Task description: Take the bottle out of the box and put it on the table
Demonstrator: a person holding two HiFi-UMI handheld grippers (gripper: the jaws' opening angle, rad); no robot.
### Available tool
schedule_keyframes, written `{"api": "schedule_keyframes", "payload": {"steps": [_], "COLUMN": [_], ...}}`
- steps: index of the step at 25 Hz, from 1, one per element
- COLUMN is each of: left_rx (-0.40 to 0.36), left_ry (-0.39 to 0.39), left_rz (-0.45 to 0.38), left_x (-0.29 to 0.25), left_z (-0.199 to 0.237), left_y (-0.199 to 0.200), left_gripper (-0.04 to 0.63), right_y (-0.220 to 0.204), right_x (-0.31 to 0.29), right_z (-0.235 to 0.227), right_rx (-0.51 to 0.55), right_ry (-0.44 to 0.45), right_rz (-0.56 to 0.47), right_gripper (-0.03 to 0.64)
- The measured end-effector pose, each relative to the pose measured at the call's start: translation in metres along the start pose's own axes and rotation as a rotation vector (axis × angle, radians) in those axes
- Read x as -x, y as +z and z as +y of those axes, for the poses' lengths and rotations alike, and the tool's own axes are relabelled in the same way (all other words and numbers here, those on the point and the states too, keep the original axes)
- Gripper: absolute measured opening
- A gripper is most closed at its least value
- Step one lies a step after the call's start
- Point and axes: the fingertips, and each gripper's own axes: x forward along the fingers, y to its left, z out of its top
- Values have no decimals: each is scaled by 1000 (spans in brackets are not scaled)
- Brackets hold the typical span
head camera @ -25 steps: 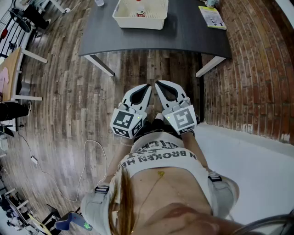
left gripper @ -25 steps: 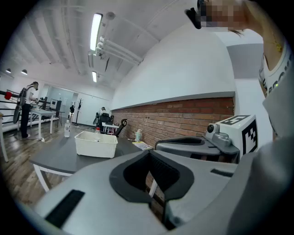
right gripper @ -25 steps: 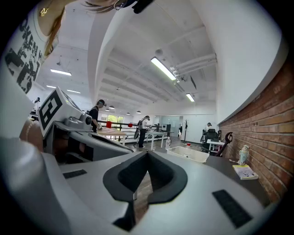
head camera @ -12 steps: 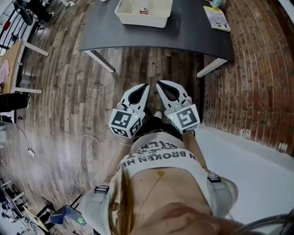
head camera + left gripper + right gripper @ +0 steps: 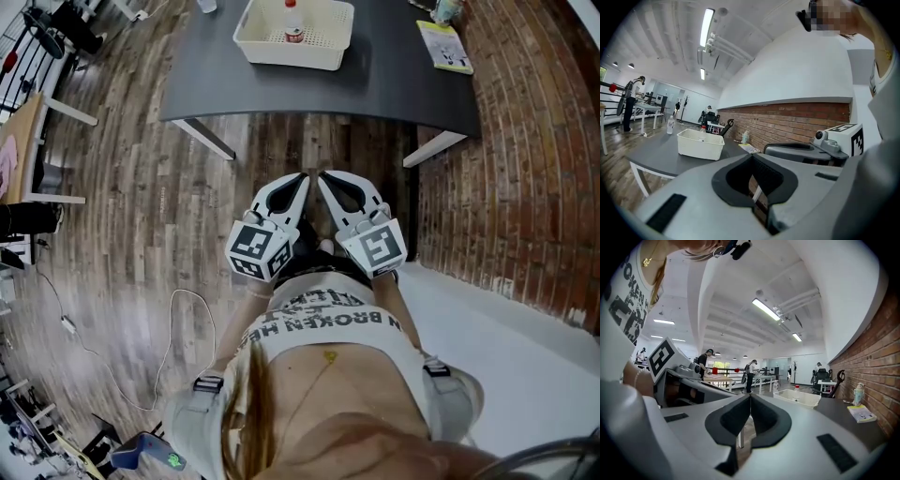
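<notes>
Fingers [image 5: 689, 187] of the left gripper [image 5: 302, 176] and the right gripper [image 5: 322, 175] are pressed together with nothing between them. The grippers are held side by side over the wood floor [image 5: 141, 187]. The bottle [image 5: 292, 21] is seen upright in the white basket [image 5: 281, 54] on the dark table [image 5: 394, 75], well apart from both.

Your left tongs [image 5: 752, 157] stand closed, tips together, nothing between them. Ahead to the left, a white box [image 5: 700, 145] sits on the dark bench [image 5: 651, 157], with a red-capped bottle [image 5: 703, 128] upright inside. A booklet [image 5: 749, 148] lies beyond it, towards the brick wall [image 5: 787, 122]. Your right tongs [image 5: 768, 149] lie alongside.
</notes>
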Motion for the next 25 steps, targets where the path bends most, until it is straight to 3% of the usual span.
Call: {"api": "schedule_keyframes", "payload": {"steps": [12,25], "left_rx": [-26,-26], "left_ry": [-50,-95], "left_rz": [-16,6], "left_x": [-55,-75], "left_z": [78,132], "left_y": [39,52], "left_gripper": [5,5], "right_y": [13,11], "right_x": [-84,-145], "right_z": [-53,-72], "right_rx": [26,-9], "right_ry": [-39,-72], "right_rz": [-14,-6], "right_gripper": [9,9]}}
